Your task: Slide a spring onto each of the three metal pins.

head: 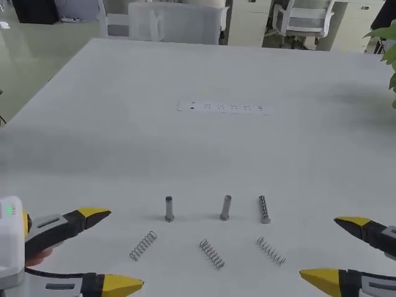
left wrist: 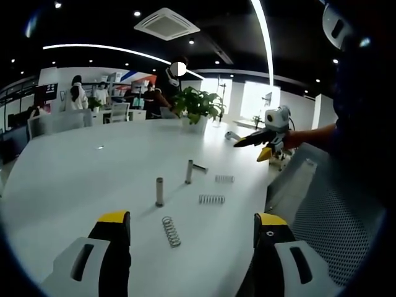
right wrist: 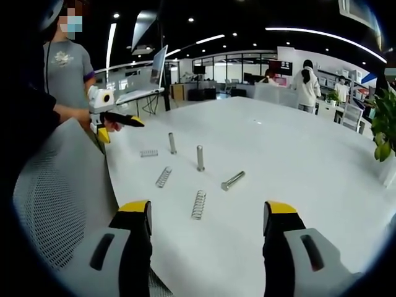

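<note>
Underneath everything, a broad white table (head: 198, 142), matte and bare around the middle pin (head: 226, 208), with an inset socket strip (head: 226, 107) well beyond that pin. Nearer than the middle pin and off to its left, the left gripper (head: 117, 249), yellow-tipped jaws spread apart and holding nothing. Nearer and off to its right, the right gripper (head: 327, 247), likewise spread and empty. Just left of the middle pin, the left pin (head: 169, 209), upright on a wider foot like the middle one. Just right of it, the right pin (head: 263, 210), lying flat on the table rather than standing. Probably stiff, smooth steel, light enough to topple at a nudge, so best steadied low on the shaft; the fallen one likely to roll. Short, grey, cylindrical. Smallest, in a row just in front of the middle pin, the left spring (head: 143, 245), the middle spring (head: 211, 253) and the right spring (head: 271, 250), each loose and askew, none on a pin yet. Likely feather-light, springy and prone to squirt from a hard pinch. Best taken gently across the coils near mid-length, leaving one open end free to thread. Thin silvery wire, open-coiled.
</note>
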Demonstrator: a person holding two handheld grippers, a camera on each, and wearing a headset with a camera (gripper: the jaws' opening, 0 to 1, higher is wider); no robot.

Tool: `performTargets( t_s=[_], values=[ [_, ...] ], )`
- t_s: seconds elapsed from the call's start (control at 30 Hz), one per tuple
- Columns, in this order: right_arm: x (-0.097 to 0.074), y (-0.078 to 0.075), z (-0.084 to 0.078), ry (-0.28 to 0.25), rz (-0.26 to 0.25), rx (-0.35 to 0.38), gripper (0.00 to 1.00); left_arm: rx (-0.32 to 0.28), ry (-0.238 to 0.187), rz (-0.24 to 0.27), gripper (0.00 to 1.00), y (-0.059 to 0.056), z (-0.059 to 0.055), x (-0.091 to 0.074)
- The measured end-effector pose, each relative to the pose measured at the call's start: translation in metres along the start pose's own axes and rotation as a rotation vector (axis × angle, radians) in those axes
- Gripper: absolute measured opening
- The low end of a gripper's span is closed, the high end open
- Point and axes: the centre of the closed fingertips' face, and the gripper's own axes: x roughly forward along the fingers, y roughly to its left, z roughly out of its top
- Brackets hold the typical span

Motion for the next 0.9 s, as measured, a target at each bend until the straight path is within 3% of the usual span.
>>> performTargets(
  t_s=[0.53,0.9],
  values=[
    [0.025,-0.022,0.014,0.054,-0.010,-0.045,0.68,0.005,-0.023,-0.010,0.78,-0.005,0.005,0.003],
    [0.053,-0.039,0.028,0.093,-0.024,-0.017,0.58,0.010,-0.030,-0.016,0.78,-0.006,0.009,0.003]
  ],
)
